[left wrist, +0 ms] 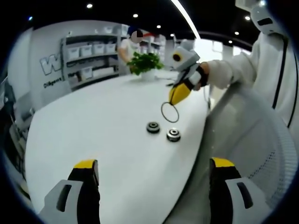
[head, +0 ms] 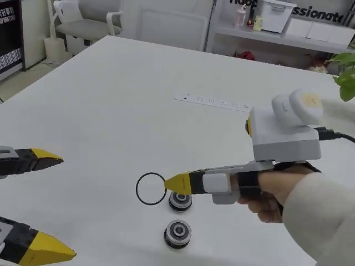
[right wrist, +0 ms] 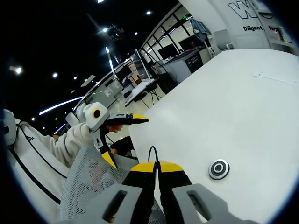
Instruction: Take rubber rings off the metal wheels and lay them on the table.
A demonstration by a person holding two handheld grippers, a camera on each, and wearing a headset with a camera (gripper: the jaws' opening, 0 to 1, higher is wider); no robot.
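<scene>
Now the right claw (head: 169, 184) pinches a rubber ring (head: 137, 189) beside two metal wheels (head: 178, 233), due next to lay it flat on the surface (head: 138, 111); the left claw (head: 66, 207) gapes wide.

looks like an open-plan office / demo lab: big white table (head: 111, 100) w/ a power strip (head: 213, 102) toward its far edge and a plant (left wrist: 145, 61) at one end, shelves (left wrist: 86, 70) of white bins (left wrist: 100, 48), big wall lettering (left wrist: 49, 65), desks w/ monitors (right wrist: 166, 50), dark ceiling w/ spot lights (left wrist: 89, 6).
</scene>
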